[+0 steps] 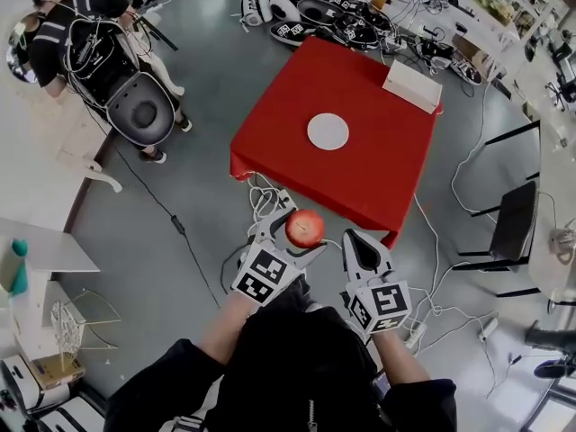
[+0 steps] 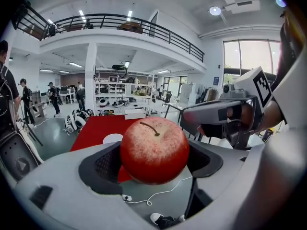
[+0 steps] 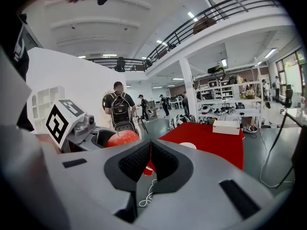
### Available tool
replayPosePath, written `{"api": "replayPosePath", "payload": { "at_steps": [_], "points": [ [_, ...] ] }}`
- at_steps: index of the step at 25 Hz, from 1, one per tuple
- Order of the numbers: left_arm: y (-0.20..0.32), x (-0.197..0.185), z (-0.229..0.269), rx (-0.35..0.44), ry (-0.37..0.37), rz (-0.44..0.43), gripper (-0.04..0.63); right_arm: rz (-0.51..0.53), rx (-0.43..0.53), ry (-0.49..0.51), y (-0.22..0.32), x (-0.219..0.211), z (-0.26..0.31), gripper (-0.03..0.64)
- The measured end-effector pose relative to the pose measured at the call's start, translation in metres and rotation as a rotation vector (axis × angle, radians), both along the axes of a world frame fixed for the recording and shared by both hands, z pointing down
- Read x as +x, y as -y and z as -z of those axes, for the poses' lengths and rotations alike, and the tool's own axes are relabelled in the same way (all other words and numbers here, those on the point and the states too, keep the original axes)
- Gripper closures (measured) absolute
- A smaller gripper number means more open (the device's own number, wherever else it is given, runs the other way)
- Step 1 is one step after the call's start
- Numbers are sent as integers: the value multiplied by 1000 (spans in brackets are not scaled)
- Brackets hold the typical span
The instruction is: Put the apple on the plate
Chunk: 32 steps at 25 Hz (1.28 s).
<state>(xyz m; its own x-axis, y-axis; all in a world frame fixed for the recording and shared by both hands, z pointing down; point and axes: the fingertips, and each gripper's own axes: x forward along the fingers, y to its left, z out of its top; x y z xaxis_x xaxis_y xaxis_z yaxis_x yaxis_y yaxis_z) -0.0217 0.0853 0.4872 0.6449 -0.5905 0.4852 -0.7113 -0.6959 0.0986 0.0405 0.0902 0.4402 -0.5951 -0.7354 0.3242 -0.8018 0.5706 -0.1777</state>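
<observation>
Overhead, head view: left gripper [image 1: 301,235] holds the apple [image 1: 305,226] above the floor, short of the red table [image 1: 378,174]; the plate [image 1: 328,131] sits mid-table. Left gripper view: jaws clamped on the apple's sides. Right gripper view: right gripper [image 3: 150,159] jaws pressed together, nothing between.

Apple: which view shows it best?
Left gripper view: the apple fills the frame's middle, close up, held in the left tongs. Head view shows it small from above; right gripper view catches only its top.
</observation>
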Motion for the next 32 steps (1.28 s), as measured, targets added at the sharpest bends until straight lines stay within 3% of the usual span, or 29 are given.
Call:
{"api": "replayPosePath", "payload": {
  "at_steps": [8,16,32],
  "points": [
    [36,-23,-4,-1,4,-35,187,-36,-5,-6,34,-21,-4,606],
    [52,-22,-11,-18,-11,-57,187,-66,-14,-23,47,-18,-5,605],
    [112,-16,-27,-51,1,3,187,-7,-31,9,118,-14,-18,606]
  ]
}}
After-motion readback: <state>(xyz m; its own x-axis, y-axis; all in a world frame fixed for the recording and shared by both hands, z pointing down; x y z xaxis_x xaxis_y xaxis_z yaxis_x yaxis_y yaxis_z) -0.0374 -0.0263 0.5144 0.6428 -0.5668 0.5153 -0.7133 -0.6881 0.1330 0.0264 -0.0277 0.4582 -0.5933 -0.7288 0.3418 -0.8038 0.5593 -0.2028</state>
